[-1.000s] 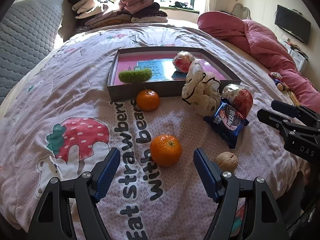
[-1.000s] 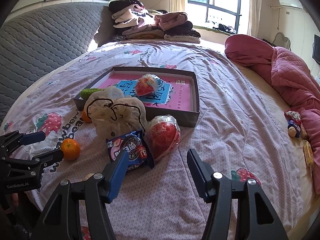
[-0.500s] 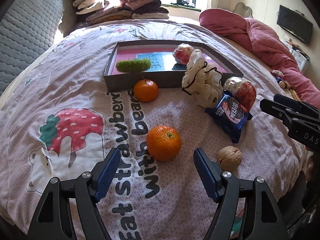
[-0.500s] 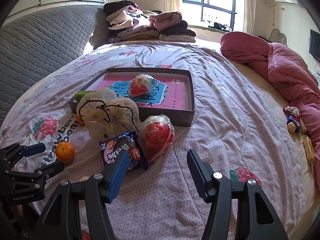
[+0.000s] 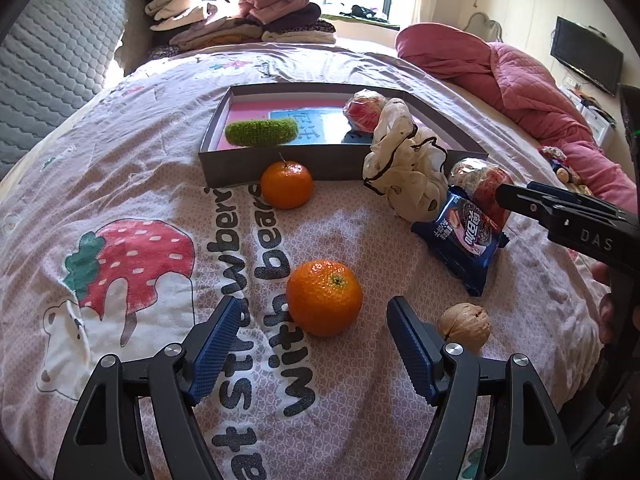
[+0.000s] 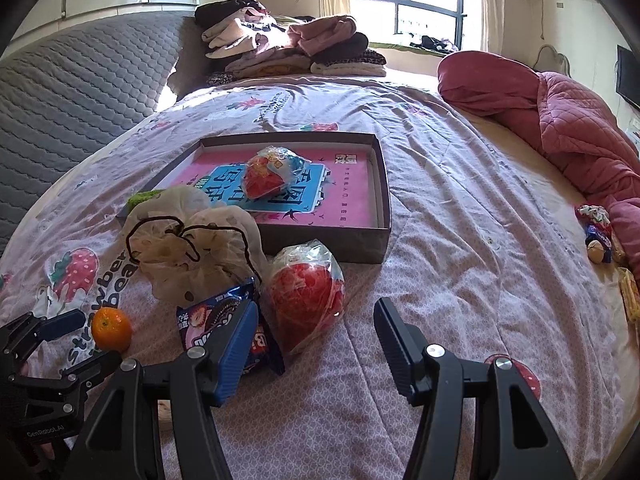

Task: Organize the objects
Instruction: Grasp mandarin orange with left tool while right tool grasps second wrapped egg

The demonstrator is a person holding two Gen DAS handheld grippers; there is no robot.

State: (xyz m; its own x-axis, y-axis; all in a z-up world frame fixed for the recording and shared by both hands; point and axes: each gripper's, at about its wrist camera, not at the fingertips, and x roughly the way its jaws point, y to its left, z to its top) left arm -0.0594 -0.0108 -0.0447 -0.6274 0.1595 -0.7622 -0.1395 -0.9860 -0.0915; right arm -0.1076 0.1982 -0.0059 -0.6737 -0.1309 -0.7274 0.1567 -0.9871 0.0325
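My left gripper is open, its blue pads just short of an orange on the bedspread. A walnut lies right of it. A second orange rests against the grey tray, which holds a green scrunchie and a red wrapped ball. A cream drawstring pouch, a blue cookie packet and another red wrapped ball lie in front of the tray. My right gripper is open and empty, just short of that ball.
A pile of folded clothes sits at the head of the bed. A pink quilt lies along the right side, with small toys beside it. A grey padded headboard stands on the left.
Both grippers have moved forward. The near orange now sits closer between my left pads, and the red wrapped ball is closer to my right pads. Both stay open.
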